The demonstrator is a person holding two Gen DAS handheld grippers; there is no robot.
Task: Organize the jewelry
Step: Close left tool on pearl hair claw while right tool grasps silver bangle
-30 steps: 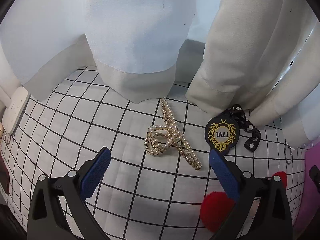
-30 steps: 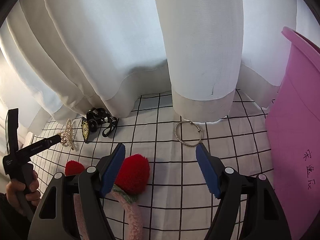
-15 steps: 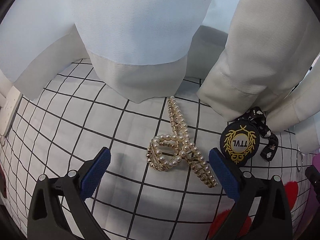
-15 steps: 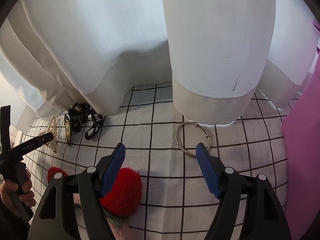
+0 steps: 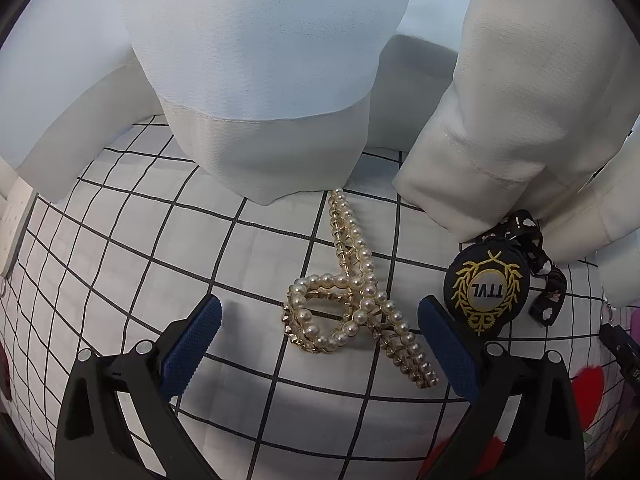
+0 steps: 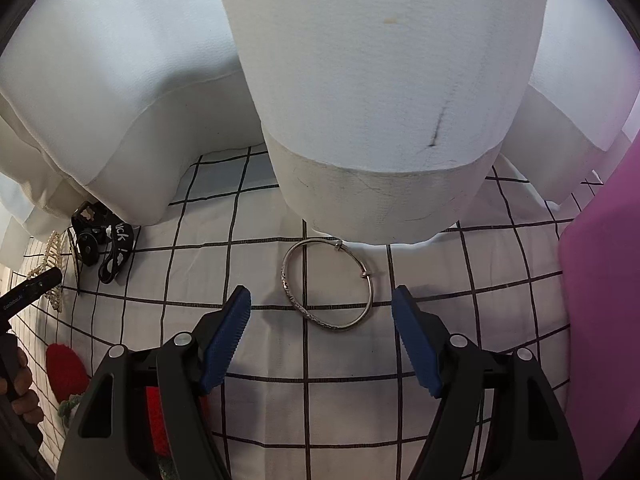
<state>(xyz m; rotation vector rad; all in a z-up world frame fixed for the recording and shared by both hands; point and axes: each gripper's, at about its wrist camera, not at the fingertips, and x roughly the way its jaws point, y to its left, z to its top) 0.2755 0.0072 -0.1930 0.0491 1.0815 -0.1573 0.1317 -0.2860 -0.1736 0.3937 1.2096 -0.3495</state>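
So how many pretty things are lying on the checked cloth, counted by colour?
Gold and pearl: 1, the hair claw
Silver: 1, the bangle
Black: 2, the badge and the strap
Red: 2, the pompoms
Total: 6

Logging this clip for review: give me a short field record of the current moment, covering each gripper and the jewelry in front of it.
surface: checked cloth
left gripper: jaws open, straddling pearl hair clip
right gripper: jaws open, flanking silver bangle
held items: none
beside clip: black round badge with strap
backdrop: white curtain
right edge: pink container
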